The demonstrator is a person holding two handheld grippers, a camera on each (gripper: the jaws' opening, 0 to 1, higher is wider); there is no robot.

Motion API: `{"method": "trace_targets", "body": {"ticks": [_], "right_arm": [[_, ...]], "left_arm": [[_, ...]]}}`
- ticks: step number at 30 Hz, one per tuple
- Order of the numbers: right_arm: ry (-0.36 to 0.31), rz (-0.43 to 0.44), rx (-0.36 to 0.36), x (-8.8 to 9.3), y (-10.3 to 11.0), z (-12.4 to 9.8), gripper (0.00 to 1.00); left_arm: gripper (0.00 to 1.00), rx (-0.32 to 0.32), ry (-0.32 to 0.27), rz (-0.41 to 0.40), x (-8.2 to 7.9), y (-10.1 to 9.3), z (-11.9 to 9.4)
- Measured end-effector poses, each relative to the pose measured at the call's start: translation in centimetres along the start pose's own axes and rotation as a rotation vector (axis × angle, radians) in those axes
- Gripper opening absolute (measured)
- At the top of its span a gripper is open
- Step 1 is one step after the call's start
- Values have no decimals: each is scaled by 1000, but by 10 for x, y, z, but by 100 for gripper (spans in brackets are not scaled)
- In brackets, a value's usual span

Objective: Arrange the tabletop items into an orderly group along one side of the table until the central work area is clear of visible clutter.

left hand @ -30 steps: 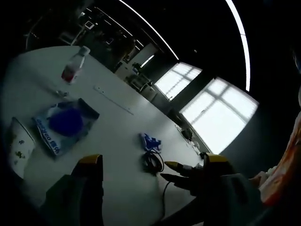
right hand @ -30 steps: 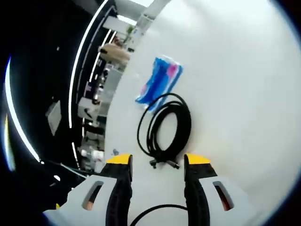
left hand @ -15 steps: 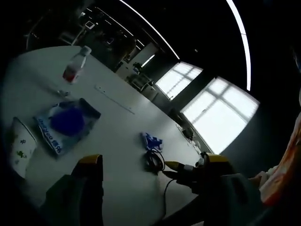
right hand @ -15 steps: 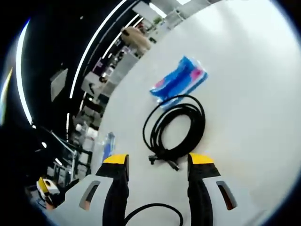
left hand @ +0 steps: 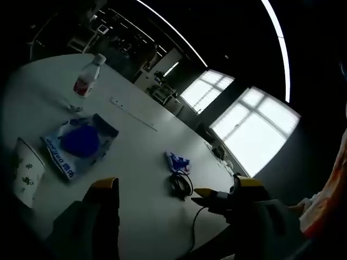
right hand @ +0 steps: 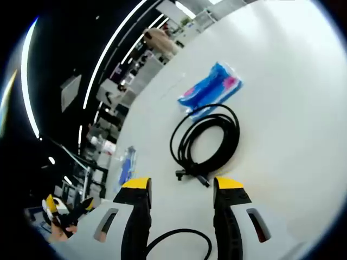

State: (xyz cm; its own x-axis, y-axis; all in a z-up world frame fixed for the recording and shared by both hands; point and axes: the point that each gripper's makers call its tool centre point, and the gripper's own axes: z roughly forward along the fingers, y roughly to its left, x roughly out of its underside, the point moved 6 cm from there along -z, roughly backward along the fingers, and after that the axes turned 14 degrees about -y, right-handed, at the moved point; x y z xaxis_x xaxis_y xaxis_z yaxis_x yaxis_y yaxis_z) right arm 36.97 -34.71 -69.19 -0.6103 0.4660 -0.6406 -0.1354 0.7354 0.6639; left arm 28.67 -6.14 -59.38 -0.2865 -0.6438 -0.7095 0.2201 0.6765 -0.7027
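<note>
A coiled black cable (right hand: 209,143) lies on the white table (right hand: 282,108), its plug end just ahead of my right gripper (right hand: 181,184), which is open and holds nothing. A blue and pink packet (right hand: 210,91) touches the coil's far side. In the left gripper view the coil (left hand: 181,186) and the packet (left hand: 178,161) sit past my left gripper (left hand: 177,185), also open with nothing between its jaws. The right gripper (left hand: 214,197) reaches in from the right toward the coil. Further left lie a blue pouch (left hand: 81,143), a paper cup (left hand: 23,176) and a red-labelled bottle (left hand: 87,76).
A thin pale strip (left hand: 133,112) lies flat behind the pouch. The pouch (right hand: 126,168) also shows at the left of the right gripper view, with the left gripper (right hand: 62,214) in a hand below it. A black cord (right hand: 173,238) loops between the right jaws. Windows and desks lie beyond the table.
Both cameras have shifted a little. The right gripper's view has swung so the pouch and the left gripper now show at its left. Nothing on the table has moved or been gripped.
</note>
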Motion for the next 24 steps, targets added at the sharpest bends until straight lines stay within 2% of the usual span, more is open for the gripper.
{"method": "trace_targets", "body": {"ticks": [2, 10, 11, 14, 18, 20, 24], "right_arm": [[17, -55, -17, 2, 1, -1, 35], [-19, -199, -124, 2, 19, -4, 32], [-23, -231, -159, 2, 23, -3, 32], [-9, -292, -208, 3, 30, -3, 33], [14, -389, -267, 1, 39, 2, 38], [20, -422, -285, -1, 44, 5, 40], [20, -422, -292, -7, 48, 12, 41]], "left_arm": [[89, -9, 3, 3, 1, 1, -1], [89, -35, 9, 9, 5, 7, -5], [89, -38, 9, 11, 5, 7, -5], [92, -82, -5, 40, 3, 13, -6], [94, -150, 9, 76, 5, 23, -9], [95, -177, 17, 73, 7, 27, -11], [95, -193, 13, 66, 7, 31, -13]]}}
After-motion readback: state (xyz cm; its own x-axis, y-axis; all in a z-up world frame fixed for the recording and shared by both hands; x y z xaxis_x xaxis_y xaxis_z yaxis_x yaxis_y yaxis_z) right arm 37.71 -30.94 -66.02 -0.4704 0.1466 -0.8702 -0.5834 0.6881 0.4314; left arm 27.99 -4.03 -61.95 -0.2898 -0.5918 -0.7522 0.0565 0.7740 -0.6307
